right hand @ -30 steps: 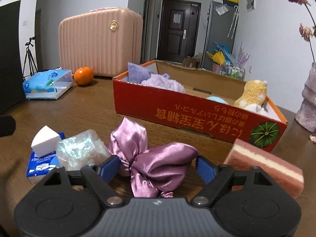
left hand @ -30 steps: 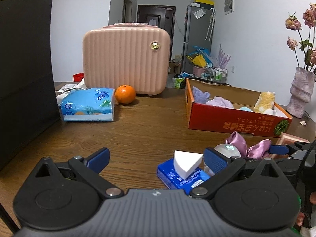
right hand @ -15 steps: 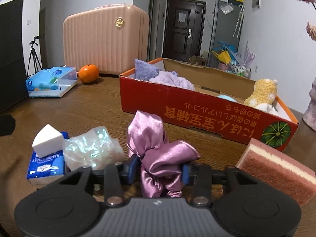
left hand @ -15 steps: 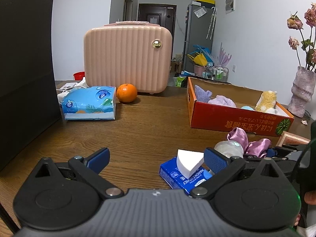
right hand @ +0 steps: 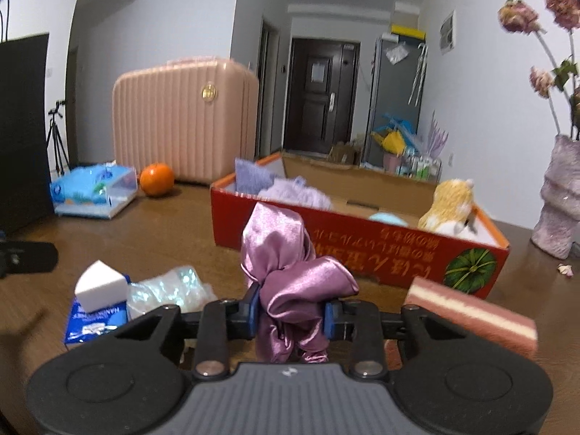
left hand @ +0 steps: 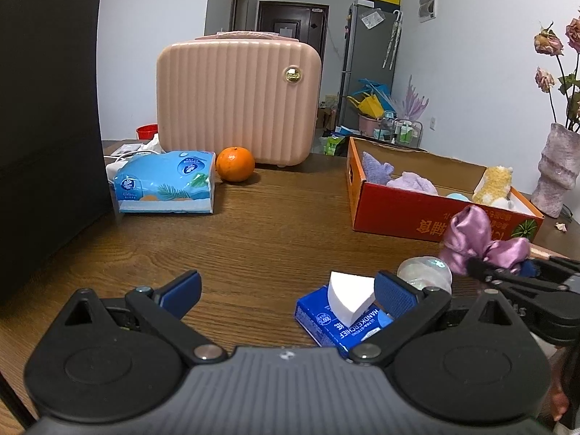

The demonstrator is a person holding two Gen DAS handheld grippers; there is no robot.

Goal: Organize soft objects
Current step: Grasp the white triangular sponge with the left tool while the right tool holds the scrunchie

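Observation:
My right gripper (right hand: 290,317) is shut on a purple satin scrunchie (right hand: 290,275) and holds it above the table, in front of the red cardboard box (right hand: 362,253). The scrunchie also shows in the left wrist view (left hand: 478,241). The box holds purple cloths (right hand: 286,188) and a yellow plush toy (right hand: 449,203). My left gripper (left hand: 286,290) is open and empty, low over the table. A white sponge wedge (left hand: 349,295) lies on a blue handkerchief pack (left hand: 337,326) next to a shiny iridescent scrunchie (right hand: 166,290). A pink layered sponge (right hand: 471,315) lies at the right.
A pink suitcase (left hand: 239,98), an orange (left hand: 235,164) and a blue tissue pack (left hand: 165,186) stand at the back of the wooden table (left hand: 253,232). A dark panel (left hand: 47,108) is at the left. A vase (right hand: 560,195) with dried flowers stands at the right.
My right gripper has shut on the purple scrunchie and lifted it off the table toward the red box. The left gripper has stayed open and drawn back slightly.

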